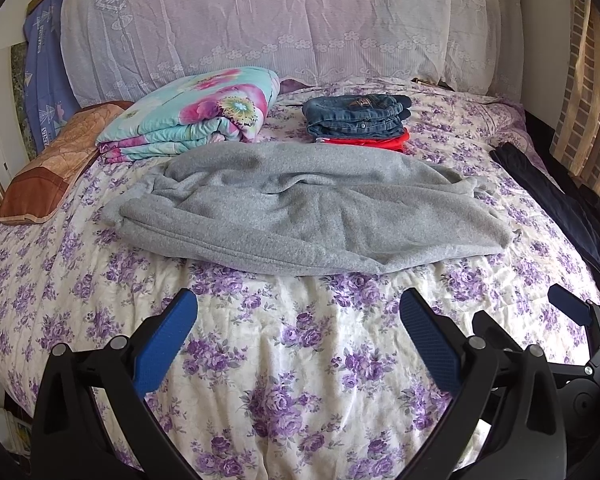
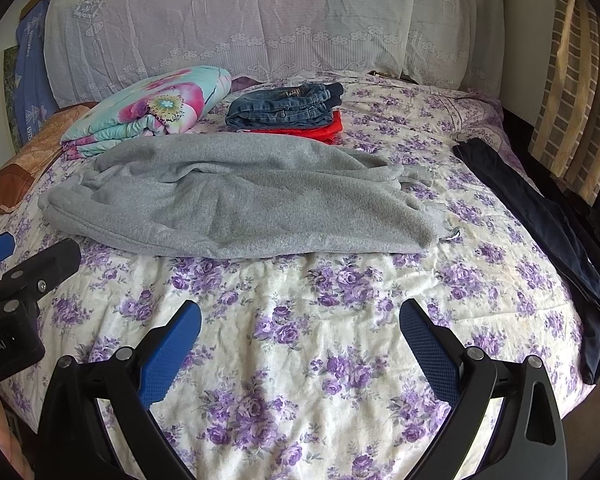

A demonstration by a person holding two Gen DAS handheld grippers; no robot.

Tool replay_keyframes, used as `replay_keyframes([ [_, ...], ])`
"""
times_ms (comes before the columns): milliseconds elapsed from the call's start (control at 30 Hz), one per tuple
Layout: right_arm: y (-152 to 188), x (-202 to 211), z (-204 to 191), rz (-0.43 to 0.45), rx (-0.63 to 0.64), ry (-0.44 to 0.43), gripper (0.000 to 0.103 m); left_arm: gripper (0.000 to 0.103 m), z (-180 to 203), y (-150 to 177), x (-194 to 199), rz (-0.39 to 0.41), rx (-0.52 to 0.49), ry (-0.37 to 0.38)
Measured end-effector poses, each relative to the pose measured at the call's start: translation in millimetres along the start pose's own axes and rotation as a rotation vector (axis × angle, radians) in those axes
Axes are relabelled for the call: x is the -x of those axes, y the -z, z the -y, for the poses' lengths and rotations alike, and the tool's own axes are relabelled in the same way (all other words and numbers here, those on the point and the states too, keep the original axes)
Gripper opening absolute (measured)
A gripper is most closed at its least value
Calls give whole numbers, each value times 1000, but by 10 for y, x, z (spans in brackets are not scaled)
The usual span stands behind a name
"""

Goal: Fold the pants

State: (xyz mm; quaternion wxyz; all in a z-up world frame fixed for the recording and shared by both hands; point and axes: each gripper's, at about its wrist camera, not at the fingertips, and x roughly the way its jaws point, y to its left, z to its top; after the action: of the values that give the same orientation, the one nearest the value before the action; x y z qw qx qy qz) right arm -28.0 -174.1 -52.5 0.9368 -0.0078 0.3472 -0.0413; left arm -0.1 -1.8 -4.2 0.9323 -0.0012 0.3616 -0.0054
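Note:
Grey fleece pants (image 1: 300, 212) (image 2: 236, 196) lie rumpled and spread crosswise on the middle of the bed. My left gripper (image 1: 300, 304) hovers open over the floral bedspread just in front of their near edge, holding nothing. Beside it, my right gripper (image 2: 300, 312) is also open and empty, short of the pants' near edge. The right gripper's blue pad shows at the right edge of the left wrist view. A dark navy pair of pants (image 1: 560, 208) (image 2: 548, 232) lies stretched along the bed's right side.
Folded jeans (image 1: 358, 114) (image 2: 286, 106) rest on a folded red garment (image 1: 380, 142) (image 2: 324, 130) at the back. A folded floral quilt (image 1: 196, 116) (image 2: 148, 108) and a brown pillow (image 1: 48, 176) sit back left. A lace-covered headboard (image 1: 260, 20) stands behind, a curtain (image 2: 572, 100) at right.

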Motion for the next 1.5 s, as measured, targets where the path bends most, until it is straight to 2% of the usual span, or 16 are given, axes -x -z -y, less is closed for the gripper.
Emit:
replay_keyframes([
  [500, -4, 2, -7, -4, -2, -4, 100, 98, 15, -5, 10, -6, -1, 1],
  [700, 17, -58, 36, -20, -11, -10, 100, 98, -63, -36, -107, -46, 14, -4],
  [800, 45, -128, 59, -43, -15, -14, 100, 98, -318, -206, -249, -58, 63, -18],
  [900, 68, -162, 77, -58, -16, -15, 100, 99, -788, -441, -526, -87, 156, -55],
  [967, 94, -173, 102, -59, -18, -11, 100, 99, -1146, -528, -820, -151, 222, -93],
  [1033, 116, -190, 142, -62, -22, 0, 100, 99, -1519, -500, -1153, -249, 323, -102],
  [1100, 140, -214, 202, -74, -35, 15, 100, 98, -1804, -406, -1427, -317, 426, -65],
  [1167, 167, -255, 274, -90, -51, 28, 100, 98, -2011, -363, -1641, -348, 489, -43],
  [1233, 189, -291, 339, -107, -62, 45, 100, 98, -2150, -379, -1765, -347, 531, -32],
  [1300, 213, -305, 405, -115, -73, 61, 100, 97, -2266, -436, -1855, -332, 578, 21],
  [1333, 225, -306, 435, -117, -78, 72, 100, 78, -2318, -471, -1904, -325, 595, 57],
  [1367, 240, -306, 462, -119, -83, 81, 100, 38, -2352, -496, -1966, -337, 600, 100],
  [1400, 252, -311, 490, -122, -87, 90, 100, 26, -2367, -503, -2033, -370, 595, 117],
  [1433, 267, -317, 515, -123, -90, 97, 100, 18, -2374, -499, -2055, -381, 599, 115],
  [1500, 286, -320, 569, -115, -93, 76, 100, 13, -2324, -455, -1921, -336, 573, 103],
])
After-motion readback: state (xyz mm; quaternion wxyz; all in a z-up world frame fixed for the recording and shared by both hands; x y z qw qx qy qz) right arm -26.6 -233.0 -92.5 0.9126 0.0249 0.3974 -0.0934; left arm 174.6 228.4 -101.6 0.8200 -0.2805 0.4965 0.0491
